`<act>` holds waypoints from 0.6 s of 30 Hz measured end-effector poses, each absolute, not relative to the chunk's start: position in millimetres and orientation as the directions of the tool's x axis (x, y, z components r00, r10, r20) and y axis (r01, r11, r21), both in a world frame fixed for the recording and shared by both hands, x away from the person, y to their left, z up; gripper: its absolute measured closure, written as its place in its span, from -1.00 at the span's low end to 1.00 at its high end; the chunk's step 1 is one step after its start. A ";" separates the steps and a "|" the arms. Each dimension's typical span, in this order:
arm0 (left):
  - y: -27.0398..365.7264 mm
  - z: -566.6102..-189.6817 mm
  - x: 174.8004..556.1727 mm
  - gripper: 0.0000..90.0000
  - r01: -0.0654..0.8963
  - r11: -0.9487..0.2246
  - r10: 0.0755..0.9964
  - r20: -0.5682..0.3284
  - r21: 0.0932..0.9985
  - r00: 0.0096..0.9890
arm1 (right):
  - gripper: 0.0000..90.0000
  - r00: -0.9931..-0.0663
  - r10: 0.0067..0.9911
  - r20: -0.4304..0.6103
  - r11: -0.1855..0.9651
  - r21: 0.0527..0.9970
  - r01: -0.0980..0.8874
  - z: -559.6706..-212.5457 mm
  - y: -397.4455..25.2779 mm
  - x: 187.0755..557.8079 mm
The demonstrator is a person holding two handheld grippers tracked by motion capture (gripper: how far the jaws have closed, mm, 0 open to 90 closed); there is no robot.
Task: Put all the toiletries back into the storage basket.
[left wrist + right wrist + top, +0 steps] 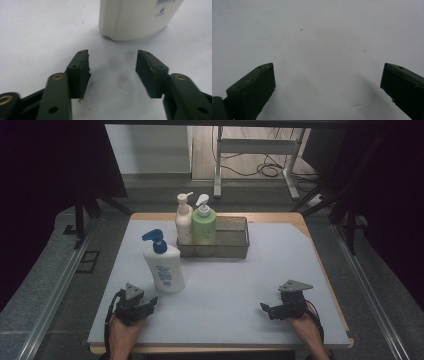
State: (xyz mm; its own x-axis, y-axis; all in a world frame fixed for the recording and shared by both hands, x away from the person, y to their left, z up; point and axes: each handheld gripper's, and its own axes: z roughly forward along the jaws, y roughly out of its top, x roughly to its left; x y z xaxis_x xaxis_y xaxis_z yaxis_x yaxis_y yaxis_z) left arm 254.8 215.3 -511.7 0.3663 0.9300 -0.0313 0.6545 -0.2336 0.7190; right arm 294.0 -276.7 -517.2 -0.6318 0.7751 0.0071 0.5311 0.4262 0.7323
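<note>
- A person is sitting at a table (pixel 225 320) covered with a pale grey sheet, holding a gripper in each hand near the front edge.
- The left gripper (pixel 150 303) is resting low over the table at the front left, its jaws standing apart with nothing between them. In the left gripper view (pixel 112 72), the gap between the jaws is pointing toward the base of a bottle.
- That white bottle (pixel 164 265), with a blue pump top, is standing upright on the table just beyond the left gripper, close to it but not touching.
- The right gripper (pixel 267 310) is lying at the front right, well apart from the bottles. Its jaws are spread wide over bare table, as the right gripper view (pixel 328 85) is showing.
- Toward the back of the table, a mesh basket (pixel 232 240) is holding two upright pump bottles at its left end: a cream bottle (pixel 183 222) and a green bottle (pixel 204 224), standing side by side.
</note>
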 end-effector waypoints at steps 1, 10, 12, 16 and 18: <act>215.7 -511.3 255.4 0.06 0.653 -0.229 0.932 -0.032 0.722 0.362 | -0.99 -0.631 0.775 0.007 0.426 0.732 0.532 -518.8 -276.7 294.2; 220.6 -509.4 263.4 0.49 0.661 -0.185 0.947 -0.047 0.727 0.317 | -0.90 -0.648 0.762 0.004 0.458 0.704 0.542 -522.1 -273.5 296.0; 222.4 -508.5 266.5 0.61 0.660 -0.172 0.948 -0.059 0.731 0.312 | -0.91 -0.648 0.762 0.002 0.459 0.704 0.542 -522.2 -273.3 295.8; 224.1 -506.5 273.0 0.86 0.653 -0.145 0.950 -0.079 0.743 0.301 | -0.91 -0.648 0.761 0.003 0.458 0.705 0.541 -522.4 -273.6 295.9; 223.0 -505.6 275.9 0.98 0.649 -0.141 0.951 -0.079 0.748 0.298 | -0.91 -0.648 0.761 0.002 0.459 0.705 0.541 -522.4 -273.7 296.0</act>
State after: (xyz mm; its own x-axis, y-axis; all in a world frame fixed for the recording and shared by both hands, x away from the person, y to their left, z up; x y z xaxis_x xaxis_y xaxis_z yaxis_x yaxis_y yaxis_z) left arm 275.9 223.0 -505.6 0.2982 0.9512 -0.0790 0.6487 -0.1413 0.7478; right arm 296.0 -273.7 -522.4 -0.6482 0.7615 0.0019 0.5408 0.4585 0.7052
